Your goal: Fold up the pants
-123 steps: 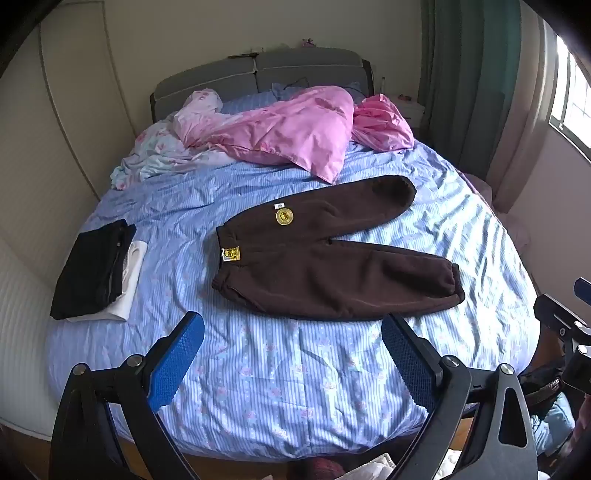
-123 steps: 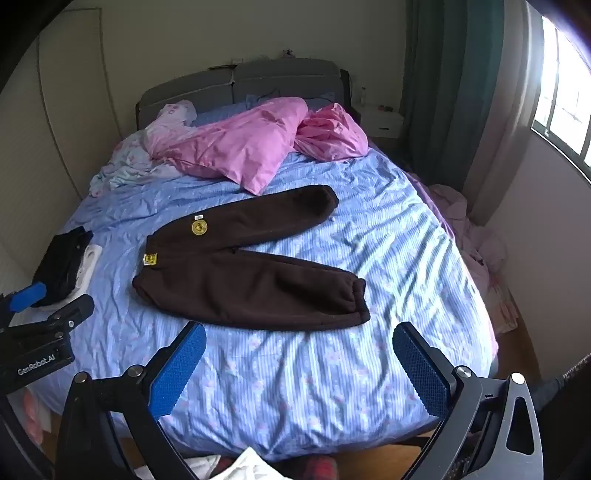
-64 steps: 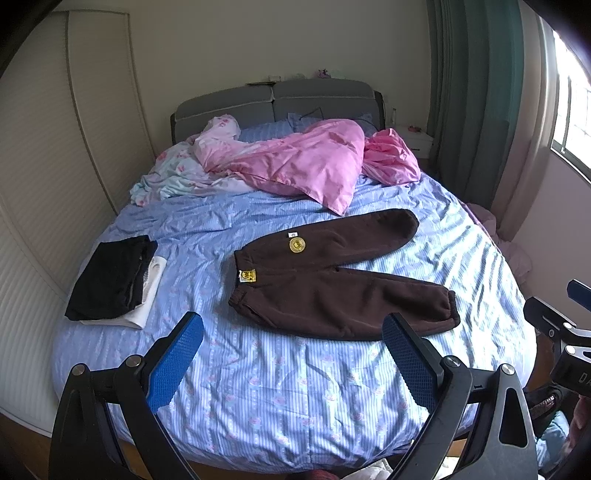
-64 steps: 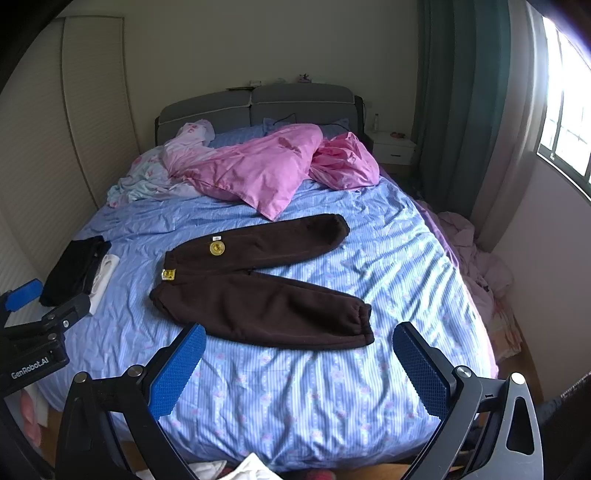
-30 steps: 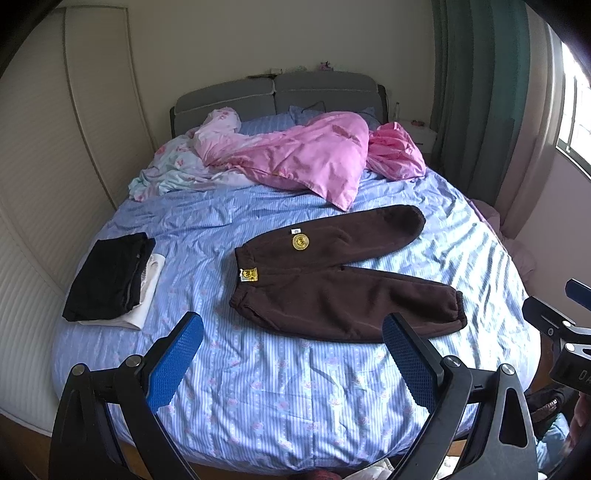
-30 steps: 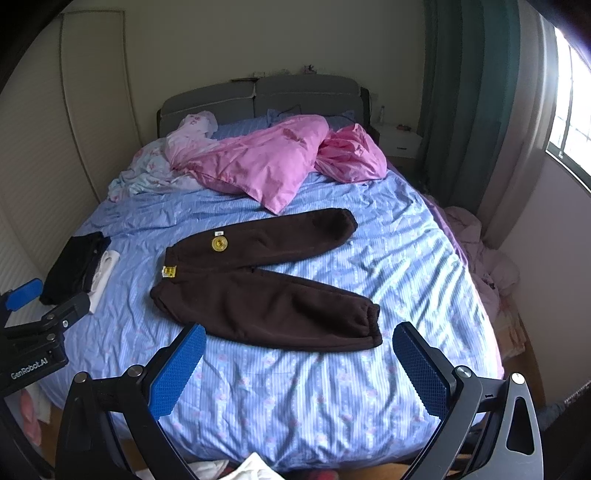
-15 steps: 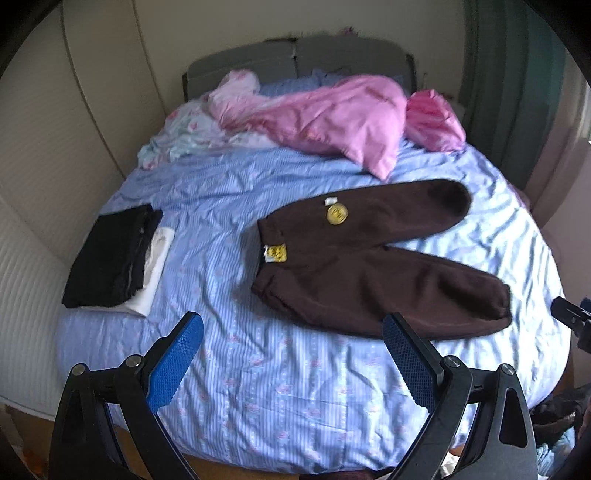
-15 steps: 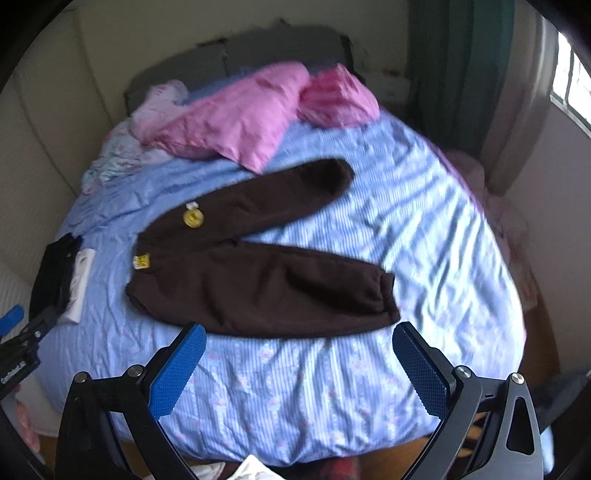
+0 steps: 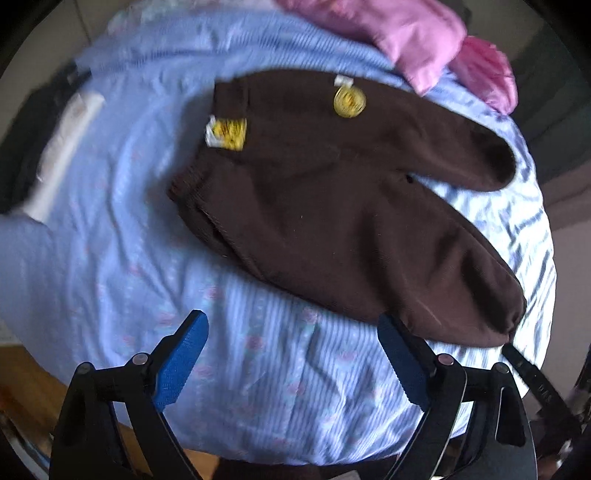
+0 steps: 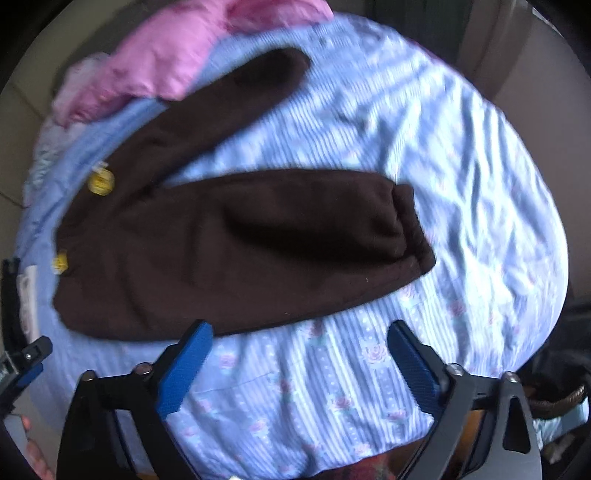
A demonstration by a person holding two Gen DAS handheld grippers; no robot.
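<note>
Dark brown pants lie flat on the blue striped bed sheet, waistband to the left, two legs spread to the right, with yellow badges near the waist. They also show in the right wrist view. My left gripper is open and empty, just above the sheet in front of the near leg. My right gripper is open and empty, in front of the near leg's lower edge, left of its cuff.
A pink quilt lies bunched at the far side of the bed. Folded black and white clothes sit at the left edge. The bed's near edge and wooden floor are below the grippers.
Both grippers have moved forward and down toward the bed, so the pants now fill much more of both views. Both stay open. The pants have not moved.
</note>
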